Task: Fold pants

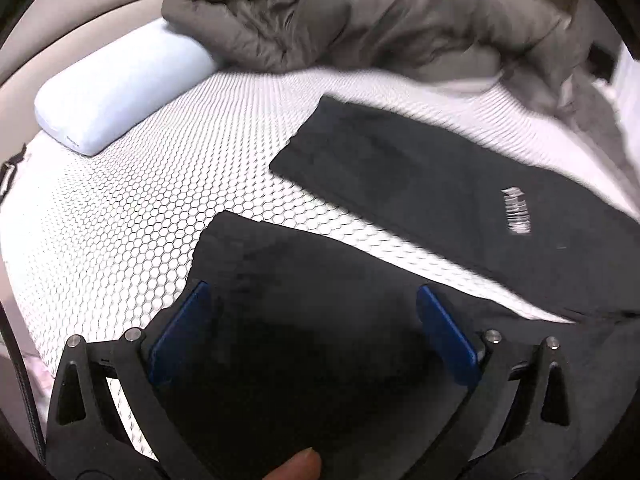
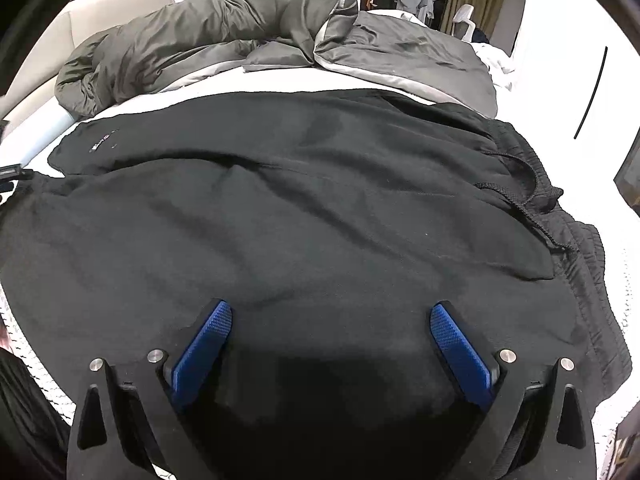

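Showing black pants (image 2: pixel 304 216) with a small white logo (image 1: pixel 517 210), white honeycomb-patterned mattress (image 1: pixel 132 216), grey duvet (image 2: pixel 224 36), pale blue pillow (image 1: pixel 120 84), blue pads (image 2: pixel 202 354).

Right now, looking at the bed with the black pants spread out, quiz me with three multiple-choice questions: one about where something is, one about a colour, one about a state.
1. Where does the pale pillow lie?
A. On the mattress beside the grey duvet
B. On top of the pants
C. On the floor

2. What colour are the pads of the tongs?
A. Red
B. Blue
C. Yellow

3. How do the right tongs stand?
A. Shut on the drawstring
B. Shut on the pillow
C. Open over the pants

Answers:
1 A: it rests on the honeycomb mattress next to the duvet.
2 B: both pads show blue.
3 C: pads wide apart above the black pants; the drawstring lies free.
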The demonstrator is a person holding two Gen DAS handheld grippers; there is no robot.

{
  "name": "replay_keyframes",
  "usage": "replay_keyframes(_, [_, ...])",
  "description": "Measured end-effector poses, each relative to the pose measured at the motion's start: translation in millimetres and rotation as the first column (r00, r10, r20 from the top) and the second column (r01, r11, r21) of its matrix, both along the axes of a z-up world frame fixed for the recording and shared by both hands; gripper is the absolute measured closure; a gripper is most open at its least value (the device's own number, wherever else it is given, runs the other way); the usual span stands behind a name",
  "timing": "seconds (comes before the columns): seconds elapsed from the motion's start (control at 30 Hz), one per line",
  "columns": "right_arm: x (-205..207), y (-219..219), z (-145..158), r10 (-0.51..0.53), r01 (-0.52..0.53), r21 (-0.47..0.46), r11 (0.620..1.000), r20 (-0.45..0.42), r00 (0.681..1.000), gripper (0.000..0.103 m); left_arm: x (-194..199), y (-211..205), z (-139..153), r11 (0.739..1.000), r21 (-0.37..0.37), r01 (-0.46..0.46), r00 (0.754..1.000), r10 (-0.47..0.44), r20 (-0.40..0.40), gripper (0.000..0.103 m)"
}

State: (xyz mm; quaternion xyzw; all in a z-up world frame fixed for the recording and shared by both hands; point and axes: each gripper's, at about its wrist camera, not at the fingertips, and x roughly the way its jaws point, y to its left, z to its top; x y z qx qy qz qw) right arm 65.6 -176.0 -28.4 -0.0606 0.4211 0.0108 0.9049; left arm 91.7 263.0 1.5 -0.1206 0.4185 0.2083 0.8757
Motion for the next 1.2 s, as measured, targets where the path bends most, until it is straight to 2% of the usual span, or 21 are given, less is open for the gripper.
replay_keyframes(0.1, [-3, 9, 4, 0.030, -0.030, 0.006, 1.000, 0.016, 0.999, 0.002, -24, -34, 15, 0.996, 0.013, 0.084, 0.995, -0.085, 0.059, 0.001])
replay_keyframes(0.13, [-4, 14, 5, 0.045, -0.045, 0.013, 0.999, 0.021, 0.999, 0.002, -30, -56, 20, 0.989, 0.010, 0.148, 0.985, -0.149, 0.084, 0.001])
replay_keyframes(0.2, [-9, 28, 9, 0.093, -0.094, 0.031, 0.995, 0.039, 0.995, 0.002, -39, -96, 25, 0.968, 0.010, 0.251, 0.961, -0.251, 0.119, 0.001])
replay_keyframes(0.27, [-12, 42, 10, 0.147, -0.149, 0.042, 0.988, 0.047, 0.988, 0.002, -39, -148, 19, 0.930, -0.003, 0.368, 0.921, -0.365, 0.134, 0.001])
replay_keyframes(0.37, [-17, 65, 2, 0.231, -0.231, -0.014, 0.973, 0.024, 0.973, 0.002, -19, -217, -9, 0.848, -0.014, 0.530, 0.847, -0.528, 0.059, 0.001])
replay_keyframes(0.4, [-19, 67, -3, 0.244, -0.243, -0.054, 0.968, 0.011, 0.970, 0.002, -15, -235, -20, 0.831, 0.004, 0.557, 0.831, -0.557, 0.013, 0.001])
replay_keyframes(0.43, [-21, 64, -5, 0.247, -0.246, -0.063, 0.967, 0.005, 0.969, 0.002, -11, -246, -30, 0.829, 0.019, 0.559, 0.829, -0.559, -0.019, 0.001])
replay_keyframes(0.53, [-30, 23, -2, 0.169, -0.168, -0.058, 0.984, 0.007, 0.986, 0.002, -9, -246, -42, 0.839, -0.008, 0.544, 0.839, -0.543, -0.037, 0.001])
replay_keyframes(0.63, [-40, -47, 0, -0.042, 0.044, -0.095, 0.995, 0.021, 0.999, 0.001, -13, -217, -40, 0.879, -0.005, 0.477, 0.878, -0.477, -0.034, 0.001])
replay_keyframes(0.7, [-51, -95, 2, -0.205, 0.208, -0.112, 0.972, 0.039, 0.978, 0.002, -13, -189, -42, 0.899, 0.011, 0.438, 0.898, -0.438, -0.033, 0.000])
replay_keyframes(0.8, [-68, -141, 3, -0.370, 0.377, -0.166, 0.911, 0.072, 0.926, 0.001, -18, -150, -48, 0.927, 0.044, 0.373, 0.927, -0.372, -0.041, 0.000])
replay_keyframes(0.93, [-80, -161, 5, -0.413, 0.416, -0.054, 0.908, 0.059, 0.909, 0.001, -26, -105, -40, 0.960, 0.026, 0.280, 0.960, -0.280, -0.016, 0.000])
replay_keyframes(1.0, [-89, -158, 12, -0.395, 0.396, -0.007, 0.918, 0.064, 0.917, 0.001, -39, -79, -30, 0.979, -0.025, 0.202, 0.979, -0.201, 0.043, 0.000])
replay_keyframes(1.07, [-101, -159, 18, -0.379, 0.373, 0.081, 0.924, 0.071, 0.923, 0.001, -68, -51, -17, 0.987, -0.086, 0.134, 0.986, -0.124, 0.113, 0.000])
replay_keyframes(1.13, [-117, -166, 27, -0.367, 0.345, 0.209, 0.915, 0.081, 0.927, 0.001, -90, -21, -11, 0.985, -0.161, 0.058, 0.981, -0.027, 0.190, 0.000])
replay_keyframes(1.17, [-125, -169, 31, -0.366, 0.332, 0.264, 0.906, 0.091, 0.926, 0.001, -111, -4, -10, 0.978, -0.209, 0.020, 0.975, 0.027, 0.220, 0.000])
replay_keyframes(1.2, [-134, -174, 34, -0.360, 0.309, 0.338, 0.889, 0.098, 0.928, 0.001, -124, 13, -13, 0.958, -0.286, -0.009, 0.966, 0.082, 0.245, 0.003])
